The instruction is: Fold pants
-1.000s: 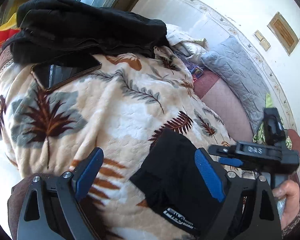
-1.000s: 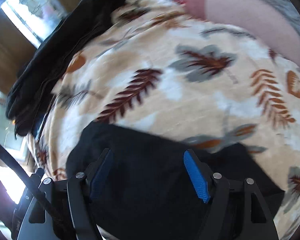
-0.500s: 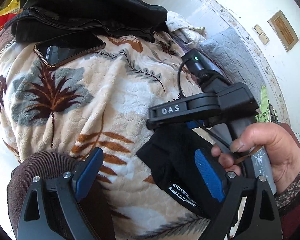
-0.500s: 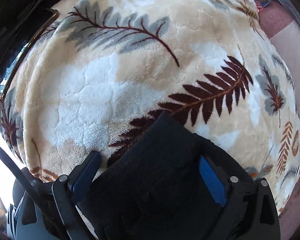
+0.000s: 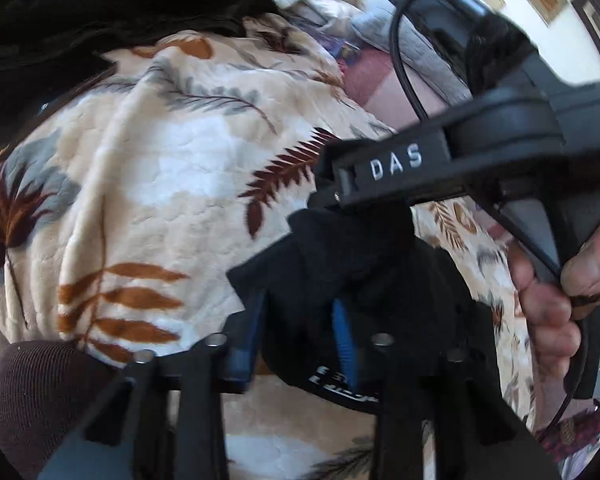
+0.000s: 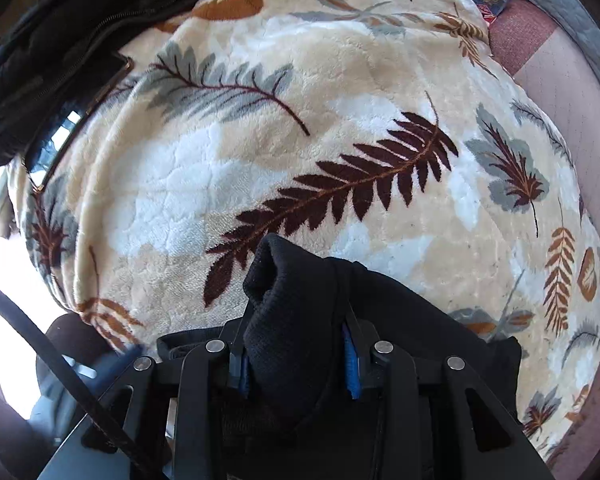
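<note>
Sunlit bedding fills both views: a plush cream fleece blanket printed with brown, rust and grey leaves [image 6: 284, 152] covers the bed and carries everything. At the right gripper [image 6: 298, 364] the jaws are clamped together on a bunched edge of the black knit pants [image 6: 300, 320], the blue pads pressed into the cloth on either side. The left gripper [image 5: 300, 340] looks the same, its jaws drawn in on a thick wad of the pants near a white printed logo [image 5: 340, 388], though motion blur softens that view. The pants lie bundled at the near edge of the blanket, directly under both tools, with the right gripper's black body marked DAS and the hand [image 5: 556, 304] holding it just beside the left one. Farther off, a pile of dark clothing with a zip [image 6: 60, 40] and a glossy dark phone [image 6: 68, 128] sit at the blanket's far-left side. Judging from the thick bunches held, the risk is that each grip holds several layers, so lifting could drag the whole bundle up crumpled, or the knit could slip out unevenly and skew the fold.
</note>
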`<state>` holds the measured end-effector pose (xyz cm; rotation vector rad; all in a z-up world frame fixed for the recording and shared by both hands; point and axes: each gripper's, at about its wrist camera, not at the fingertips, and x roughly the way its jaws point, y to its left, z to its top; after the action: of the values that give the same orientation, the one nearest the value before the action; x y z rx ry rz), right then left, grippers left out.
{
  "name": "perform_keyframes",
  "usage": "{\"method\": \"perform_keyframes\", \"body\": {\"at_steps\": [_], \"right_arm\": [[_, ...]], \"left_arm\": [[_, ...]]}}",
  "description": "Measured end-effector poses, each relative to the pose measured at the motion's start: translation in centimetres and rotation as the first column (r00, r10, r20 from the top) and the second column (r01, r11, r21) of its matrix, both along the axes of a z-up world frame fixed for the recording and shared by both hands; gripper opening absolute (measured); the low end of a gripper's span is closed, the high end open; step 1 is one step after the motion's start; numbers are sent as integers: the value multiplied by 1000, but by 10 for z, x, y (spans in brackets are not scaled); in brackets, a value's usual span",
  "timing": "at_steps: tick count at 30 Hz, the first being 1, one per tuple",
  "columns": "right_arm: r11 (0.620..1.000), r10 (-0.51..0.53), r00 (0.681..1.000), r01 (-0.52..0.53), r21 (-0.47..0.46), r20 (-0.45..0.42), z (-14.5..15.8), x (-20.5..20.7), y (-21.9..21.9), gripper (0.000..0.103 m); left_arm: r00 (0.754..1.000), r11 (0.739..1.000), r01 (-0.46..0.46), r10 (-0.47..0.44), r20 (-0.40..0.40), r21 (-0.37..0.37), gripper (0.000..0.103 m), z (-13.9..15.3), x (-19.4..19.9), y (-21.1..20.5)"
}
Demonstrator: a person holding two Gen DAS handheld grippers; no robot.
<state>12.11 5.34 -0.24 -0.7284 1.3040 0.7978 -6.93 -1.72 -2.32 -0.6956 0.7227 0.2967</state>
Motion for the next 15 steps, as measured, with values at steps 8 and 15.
{"method": "perform_keyframes", "body": {"at_steps": [8,15], "right_arm": [[967,-97,994,106,232,-49,51,17,-73,35],[876,-255,961,277,395,-107,73,48,-197,35]], "left_arm": [[993,982,94,-105,61,164,19,61,13,-51],[951,919,285,-307,42,274,19,89,63,-145]]}}
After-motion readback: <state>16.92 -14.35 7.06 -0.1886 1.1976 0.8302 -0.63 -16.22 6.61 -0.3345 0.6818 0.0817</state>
